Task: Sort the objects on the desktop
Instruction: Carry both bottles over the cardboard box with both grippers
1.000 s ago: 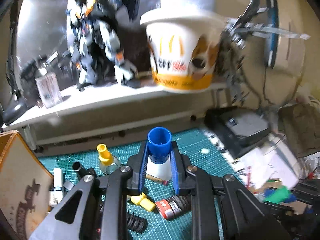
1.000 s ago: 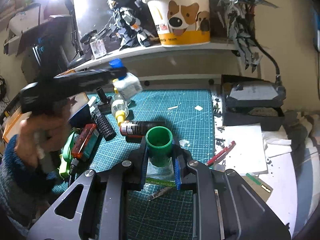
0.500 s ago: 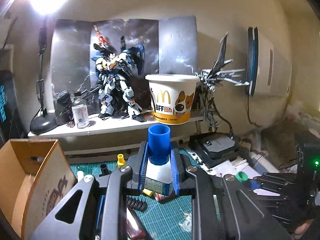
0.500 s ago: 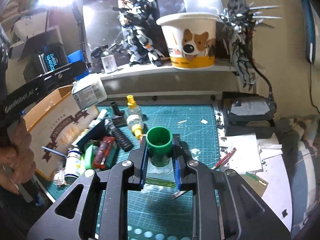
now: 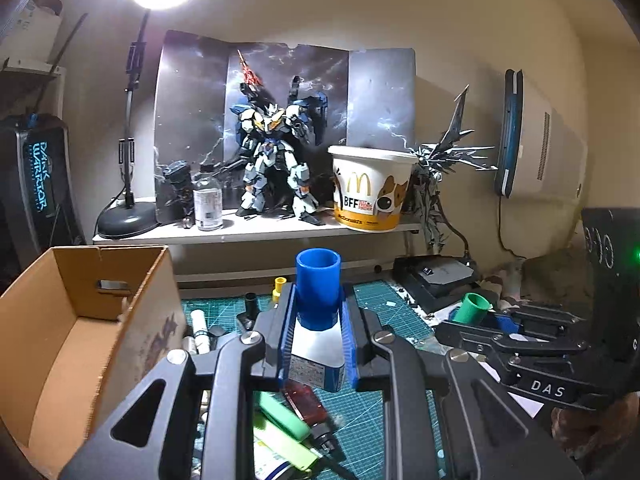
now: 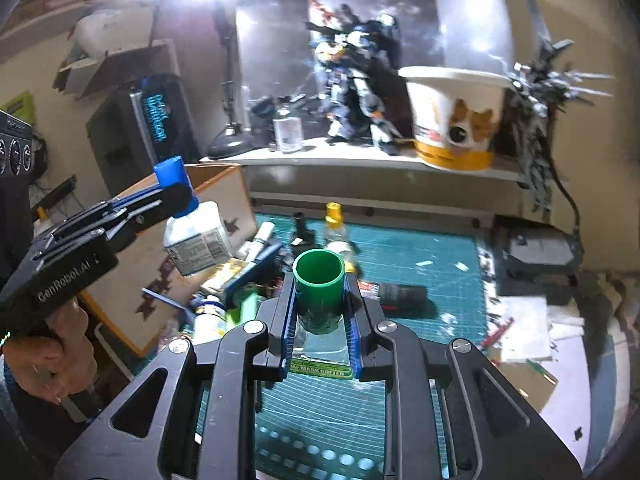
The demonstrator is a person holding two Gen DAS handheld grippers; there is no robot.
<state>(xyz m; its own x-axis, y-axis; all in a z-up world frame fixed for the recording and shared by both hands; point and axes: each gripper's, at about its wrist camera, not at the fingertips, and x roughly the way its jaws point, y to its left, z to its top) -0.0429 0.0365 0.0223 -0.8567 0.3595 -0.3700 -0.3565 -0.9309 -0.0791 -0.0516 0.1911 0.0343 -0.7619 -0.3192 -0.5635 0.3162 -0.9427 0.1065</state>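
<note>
My left gripper (image 5: 318, 304) is shut on a white bottle with a blue cap (image 5: 318, 278), held up over the green cutting mat (image 5: 376, 292) beside an open cardboard box (image 5: 80, 320). The right wrist view shows this same bottle (image 6: 198, 240) hanging right in front of the box (image 6: 228, 196). My right gripper (image 6: 319, 300) is shut on a small clear bottle with a green cap (image 6: 319, 278), above the mat (image 6: 420, 248). In the left wrist view the green cap (image 5: 474, 308) sticks out of that gripper at the right.
Loose bottles, markers and paint pots (image 6: 256, 276) litter the mat's left half. A shelf (image 5: 260, 234) behind carries a robot model (image 5: 276, 168), a paper bucket (image 5: 370, 188), a glass bottle and a lamp base. Papers (image 6: 524, 328) and a dark device (image 6: 536, 244) lie at the right.
Both grippers rose and drew back from the shelf, each keeping its bottle. The left one swung left to the cardboard box, which now fills its lower left view.
</note>
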